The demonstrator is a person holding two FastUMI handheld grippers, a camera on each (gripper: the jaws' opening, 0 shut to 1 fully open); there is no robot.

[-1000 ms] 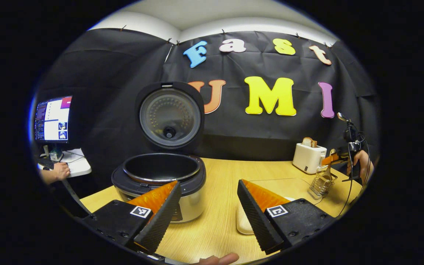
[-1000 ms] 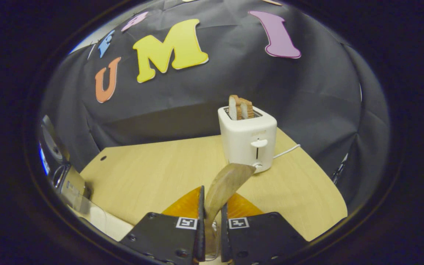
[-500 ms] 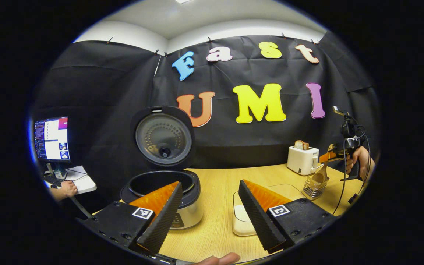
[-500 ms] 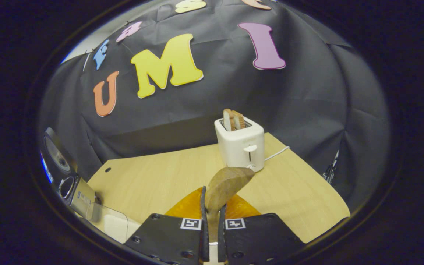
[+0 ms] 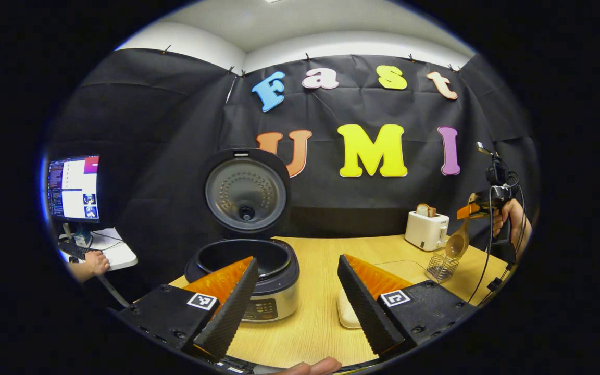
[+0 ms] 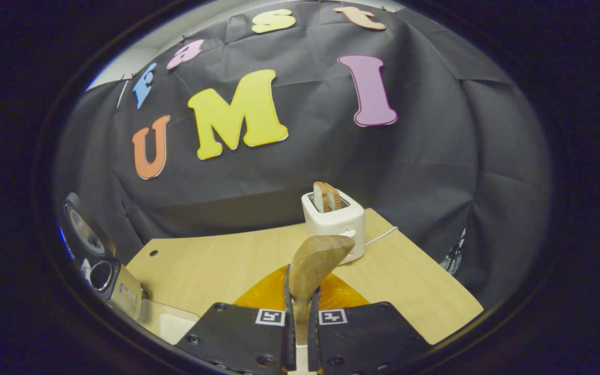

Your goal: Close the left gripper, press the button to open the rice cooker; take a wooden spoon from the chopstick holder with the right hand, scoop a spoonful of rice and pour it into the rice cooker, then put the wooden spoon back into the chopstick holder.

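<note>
While clamped by right gripper point(image 6: 300, 312), wooden spoon point(image 6: 314, 263) seemingly aloft

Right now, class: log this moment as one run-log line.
cooker lid: open | right tongs: shut on wooden spoon, above holder | left tongs: open

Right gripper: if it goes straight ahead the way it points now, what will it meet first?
Probably the white toaster, straight beyond the wooden spoon that the right gripper holds; depth is unclear.
</note>
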